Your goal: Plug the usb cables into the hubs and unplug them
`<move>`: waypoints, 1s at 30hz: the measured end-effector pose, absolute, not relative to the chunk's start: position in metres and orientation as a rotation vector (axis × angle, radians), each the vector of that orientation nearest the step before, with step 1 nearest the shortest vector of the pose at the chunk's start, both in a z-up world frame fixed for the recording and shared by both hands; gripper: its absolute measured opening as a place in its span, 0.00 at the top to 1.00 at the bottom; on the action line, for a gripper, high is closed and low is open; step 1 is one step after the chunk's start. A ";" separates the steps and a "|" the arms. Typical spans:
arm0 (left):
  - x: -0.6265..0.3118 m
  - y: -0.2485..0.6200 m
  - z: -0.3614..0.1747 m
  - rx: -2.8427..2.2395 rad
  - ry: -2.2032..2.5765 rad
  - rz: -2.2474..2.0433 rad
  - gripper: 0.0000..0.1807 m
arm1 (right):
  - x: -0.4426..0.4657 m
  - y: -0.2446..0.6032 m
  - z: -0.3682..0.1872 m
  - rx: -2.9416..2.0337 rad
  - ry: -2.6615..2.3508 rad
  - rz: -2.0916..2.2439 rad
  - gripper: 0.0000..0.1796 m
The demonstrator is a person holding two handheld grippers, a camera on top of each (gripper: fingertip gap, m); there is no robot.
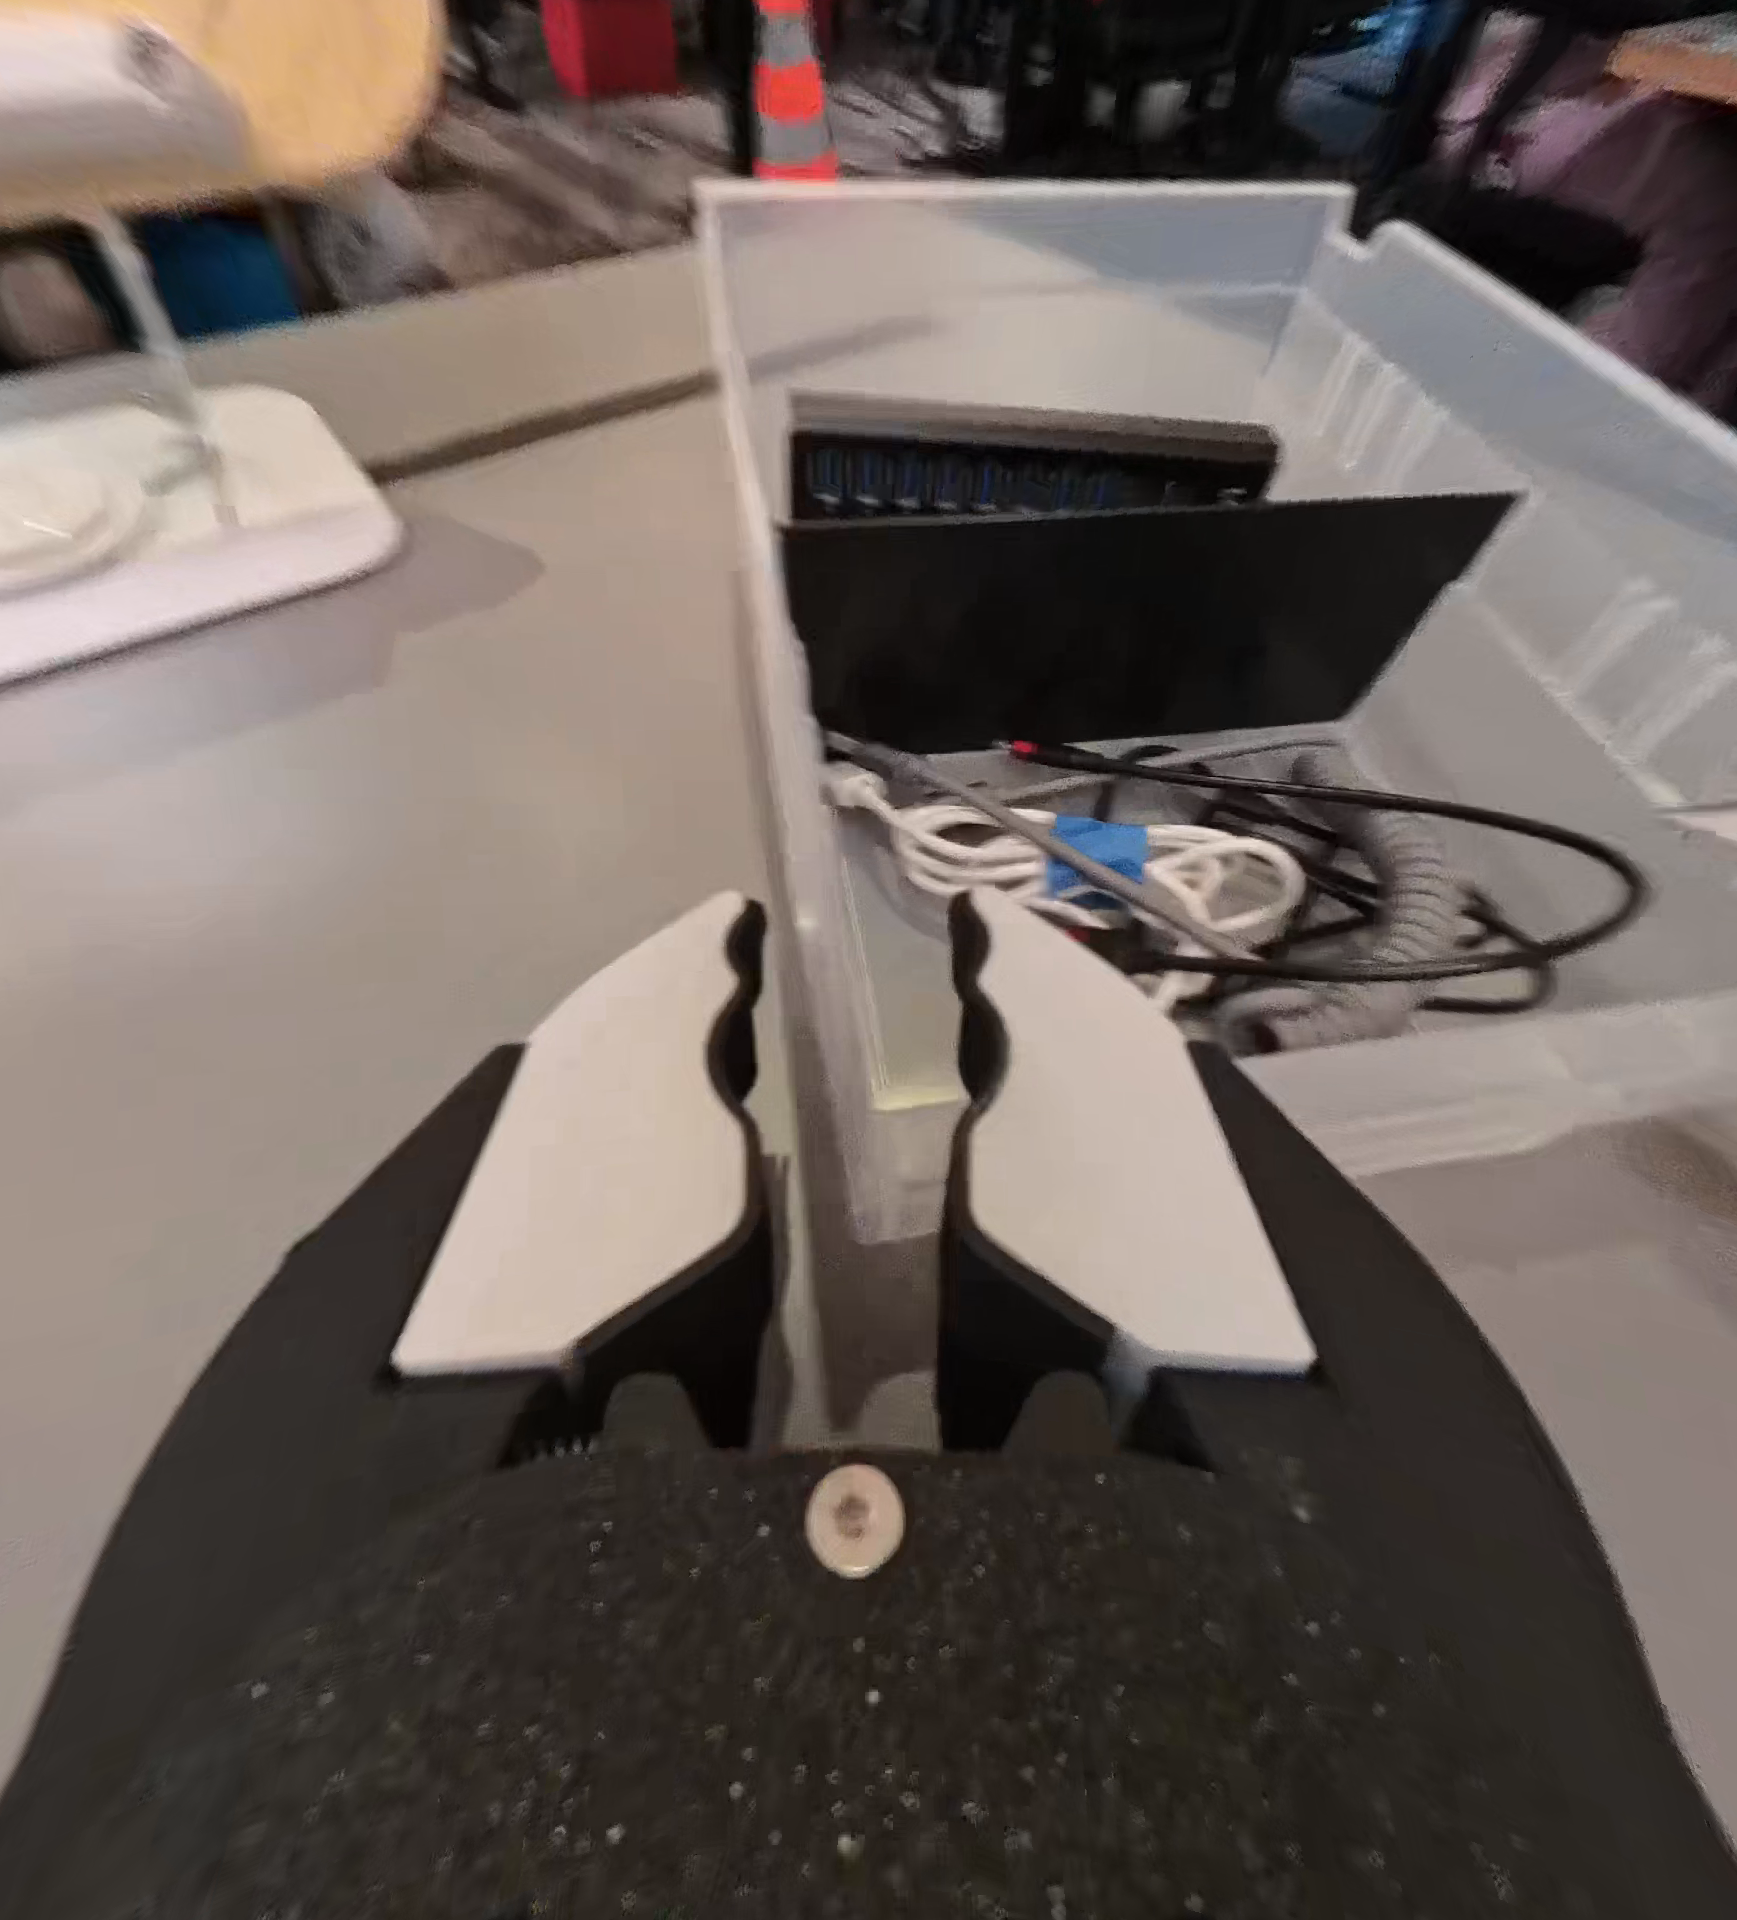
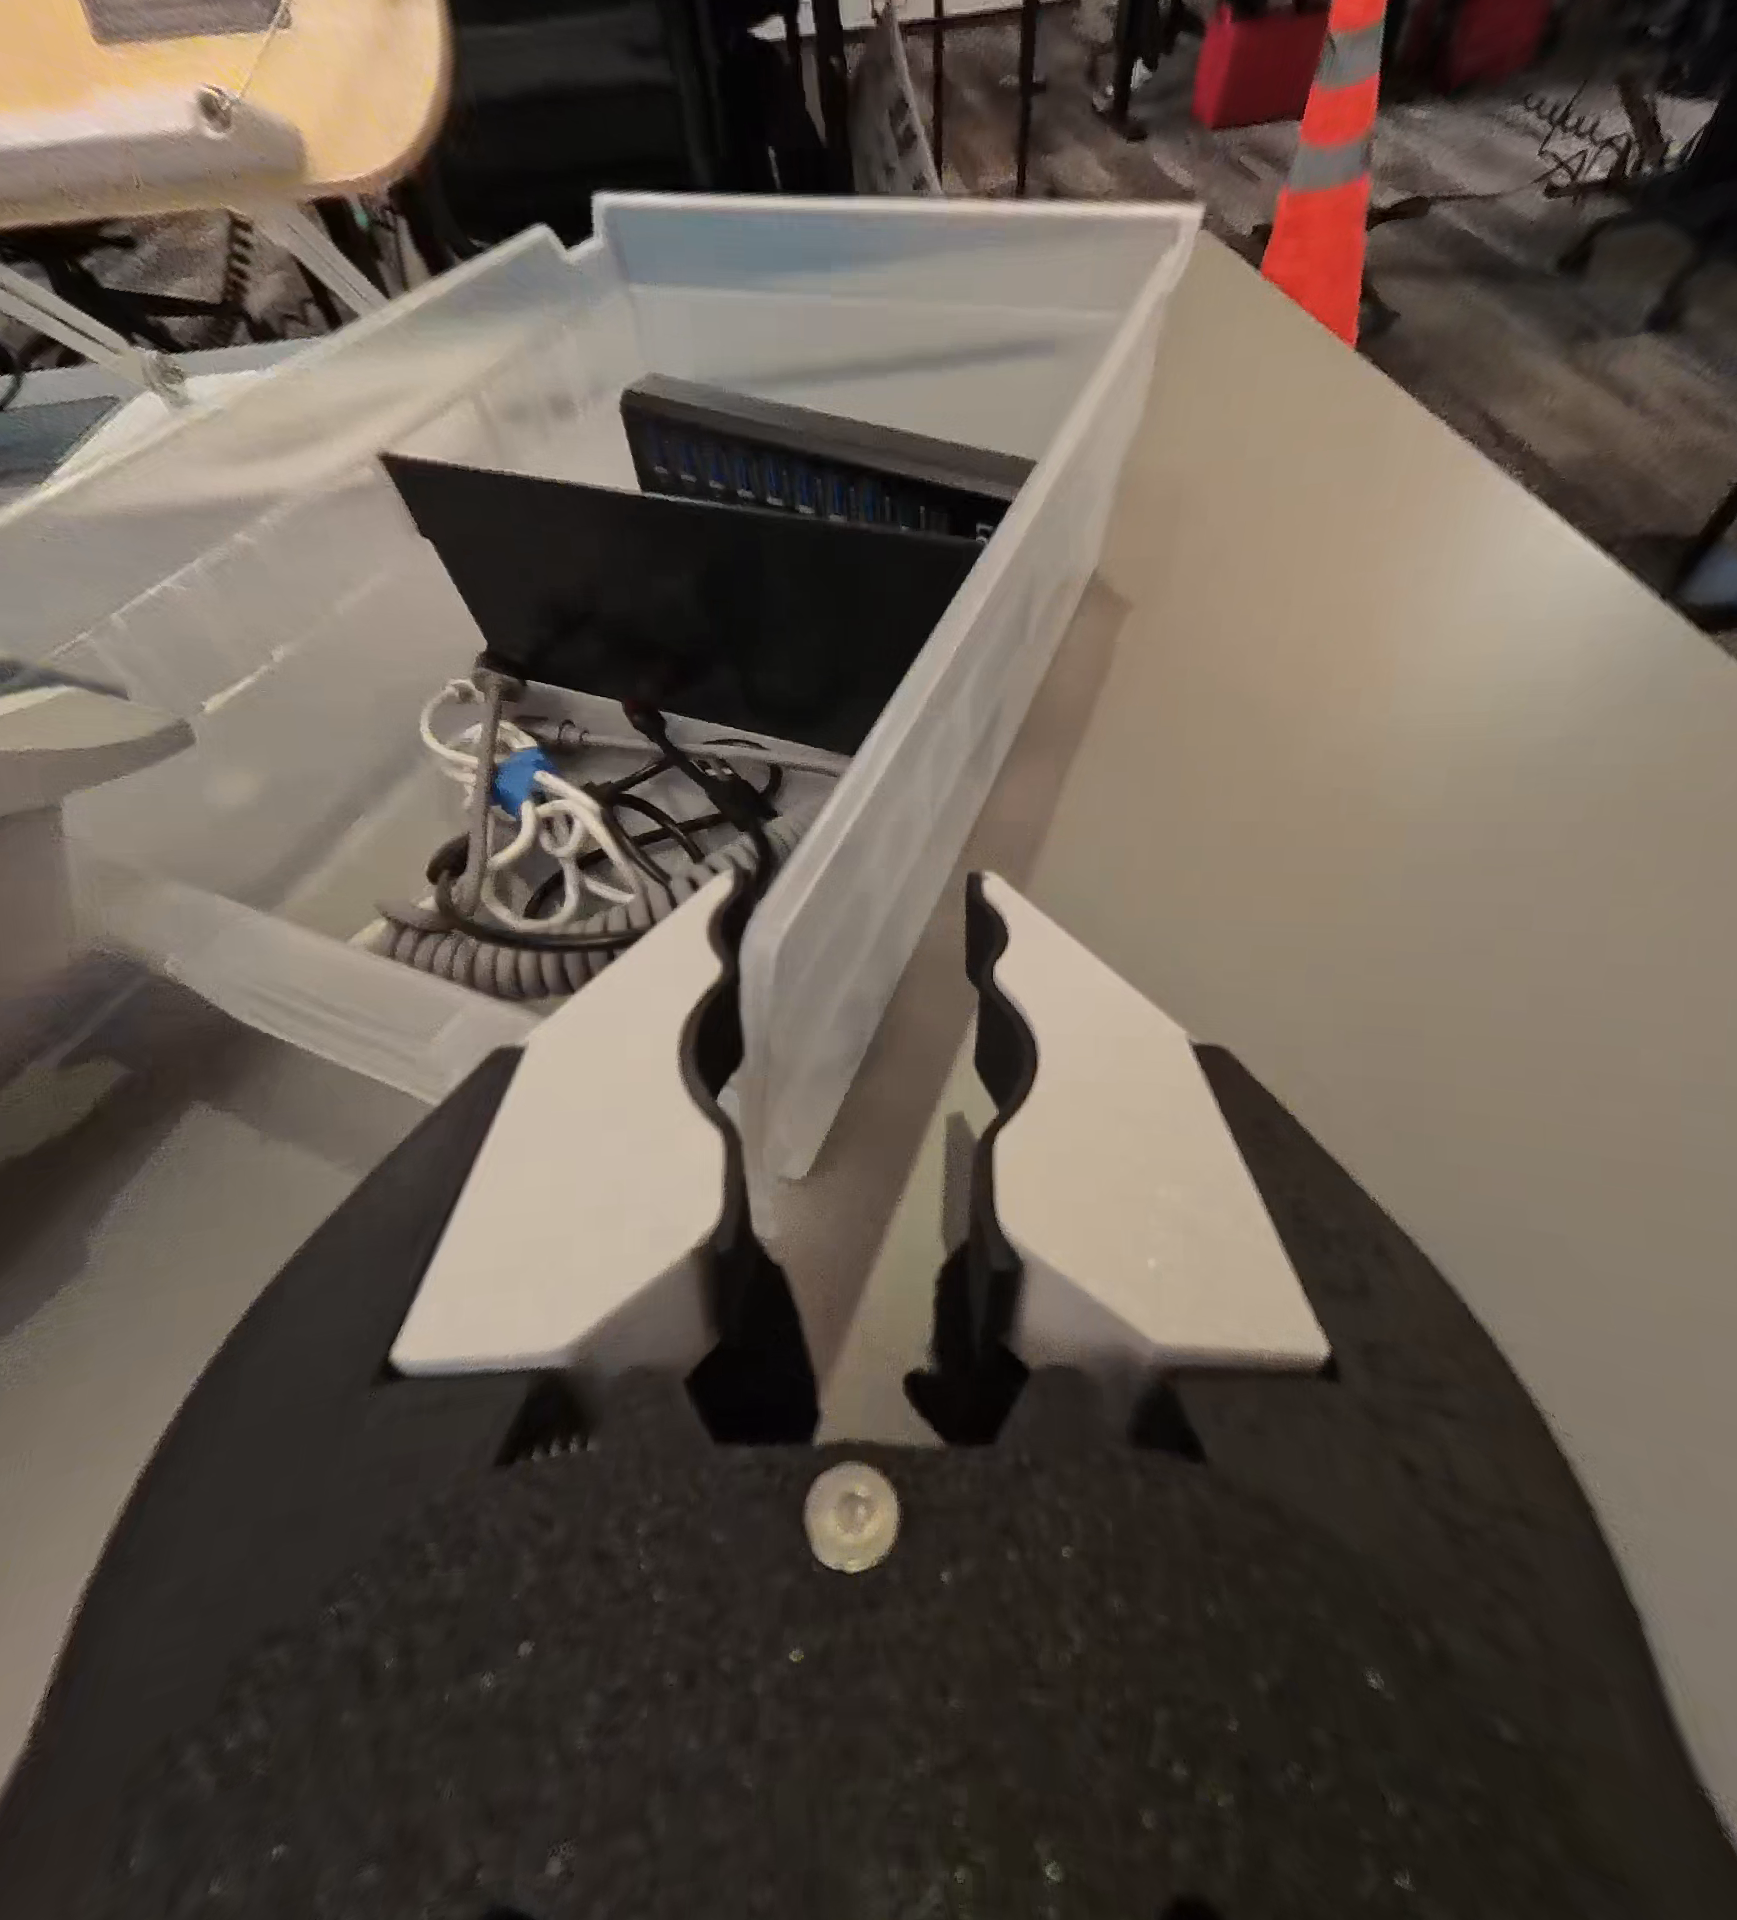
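Left gripper [image 1: 856,940], right gripper [image 2: 856,914]: jaws parted, straddling bin [image 1: 1009,208] walls; no writing legible.

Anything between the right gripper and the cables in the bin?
Yes. The bin's translucent side wall runs up between the right gripper's open fingers, and the cable pile lies beyond it, inside the bin. A black divider then separates the cables from the USB hub behind.
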State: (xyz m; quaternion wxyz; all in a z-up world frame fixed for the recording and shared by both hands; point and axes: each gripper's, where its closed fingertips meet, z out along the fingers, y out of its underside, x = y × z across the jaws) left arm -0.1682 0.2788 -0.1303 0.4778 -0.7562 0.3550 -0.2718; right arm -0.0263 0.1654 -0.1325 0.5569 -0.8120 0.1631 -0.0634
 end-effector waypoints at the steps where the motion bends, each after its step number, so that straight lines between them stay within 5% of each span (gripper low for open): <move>1: -0.166 0.279 -0.131 -1.856 0.850 -0.689 0.88 | -0.026 0.171 -0.133 -1.906 0.382 -0.134 0.80; 2: -0.166 0.281 -0.132 -1.851 0.856 -0.660 0.95 | -0.019 0.172 -0.132 -1.883 0.429 -0.161 0.88; 8: -0.166 0.274 -0.131 -1.804 0.899 -0.529 0.98 | -0.007 0.167 -0.129 -1.871 0.498 -0.314 0.98; 20: -0.268 0.284 -0.092 -1.735 0.647 -0.410 0.98 | -0.088 0.211 -0.081 -1.755 0.314 -0.236 0.99; 30: -0.379 0.295 -0.117 -1.889 0.476 -0.240 0.98 | -0.188 0.268 -0.118 -1.900 0.099 -0.010 0.98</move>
